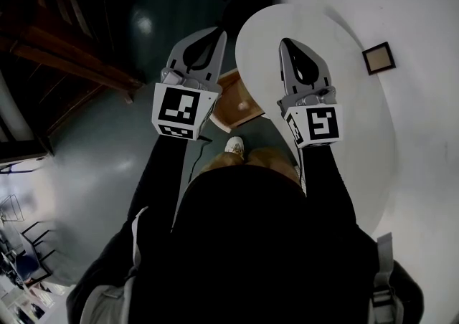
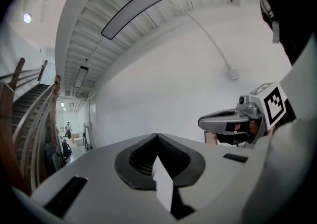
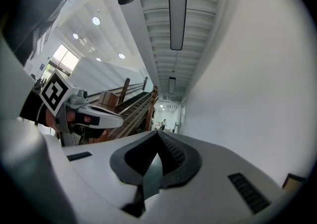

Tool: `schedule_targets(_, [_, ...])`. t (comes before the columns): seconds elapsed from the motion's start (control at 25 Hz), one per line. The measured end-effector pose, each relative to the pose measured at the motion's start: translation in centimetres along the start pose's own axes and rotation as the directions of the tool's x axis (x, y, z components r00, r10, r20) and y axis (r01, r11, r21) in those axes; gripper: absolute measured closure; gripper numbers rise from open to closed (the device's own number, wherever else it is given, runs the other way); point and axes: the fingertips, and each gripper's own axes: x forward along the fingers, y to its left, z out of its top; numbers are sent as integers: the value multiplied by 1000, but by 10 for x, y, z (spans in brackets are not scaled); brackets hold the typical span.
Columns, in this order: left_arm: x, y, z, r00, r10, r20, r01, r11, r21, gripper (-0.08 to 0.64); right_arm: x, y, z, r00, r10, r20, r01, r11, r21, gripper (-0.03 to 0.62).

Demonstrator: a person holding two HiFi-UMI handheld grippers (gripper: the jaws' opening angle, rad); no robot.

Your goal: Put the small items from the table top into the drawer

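Both grippers are held up in front of me, raised off the white oval table (image 1: 358,136). My left gripper (image 1: 209,33) is shut and holds nothing; in the left gripper view its jaws (image 2: 157,135) meet at a point against a white wall. My right gripper (image 1: 286,42) is also shut and holds nothing, its tip (image 3: 158,133) aimed down a corridor. A small dark-framed square item (image 1: 378,57) lies on the table's far right side. The open wooden drawer (image 1: 241,102) shows below, between the two grippers.
A wooden staircase (image 1: 64,57) stands at the left over a dark grey floor (image 1: 100,165). My shoe (image 1: 234,145) shows beneath the drawer. Each gripper sees the other: the right gripper (image 2: 233,121) and the left gripper (image 3: 91,119). The framed item's corner (image 3: 293,181) shows low right.
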Motion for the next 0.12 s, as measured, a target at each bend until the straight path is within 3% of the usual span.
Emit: schedule_targets(0.12, [0, 2, -4, 1000, 7, -19, -7, 1000, 0, 545, 1, -1, 0, 1000, -9, -4, 9, 1000, -3, 565])
